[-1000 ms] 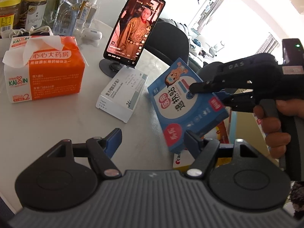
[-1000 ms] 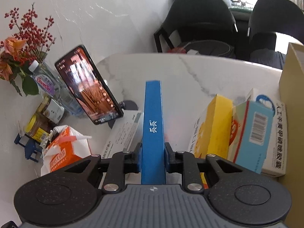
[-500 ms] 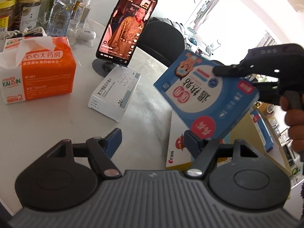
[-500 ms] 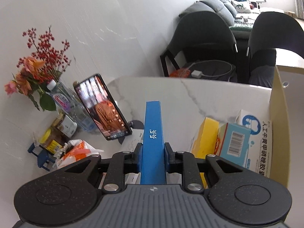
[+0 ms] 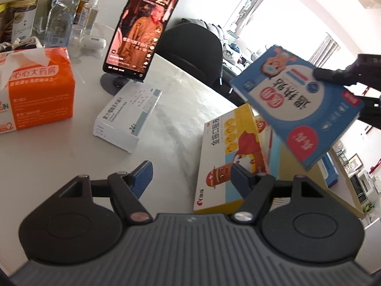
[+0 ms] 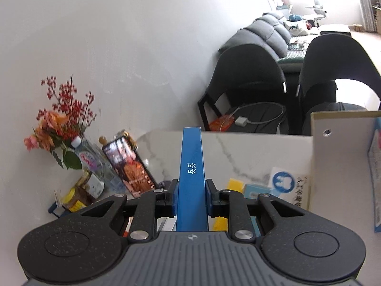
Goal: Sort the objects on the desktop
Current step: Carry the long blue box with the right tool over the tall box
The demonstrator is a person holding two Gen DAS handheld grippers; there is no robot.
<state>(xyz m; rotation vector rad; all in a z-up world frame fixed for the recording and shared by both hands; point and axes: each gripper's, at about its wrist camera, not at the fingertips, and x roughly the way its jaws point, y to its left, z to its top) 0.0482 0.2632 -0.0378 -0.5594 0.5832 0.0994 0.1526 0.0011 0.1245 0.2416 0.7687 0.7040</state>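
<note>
Desk sorting: flat blue cardboard medicine box held in the air by the right gripper.

Left wrist view, left to right: orange tissue pack, white oblong medicine box lying flat, black smartphone upright on a round stand with its screen lit, yellow cartoon-printed box; the left gripper hangs half open over the table, nothing between its fingers. This view alone shows the blue box's printed face, tilted above the yellow box, clear of the table. The right wrist view shows only its narrow edge, clamped between closed fingers, and adds a flower bouquet, jars, and a brown cardboard carton at right. White marble-pattern tabletop; black chairs, grey sofa behind.
</note>
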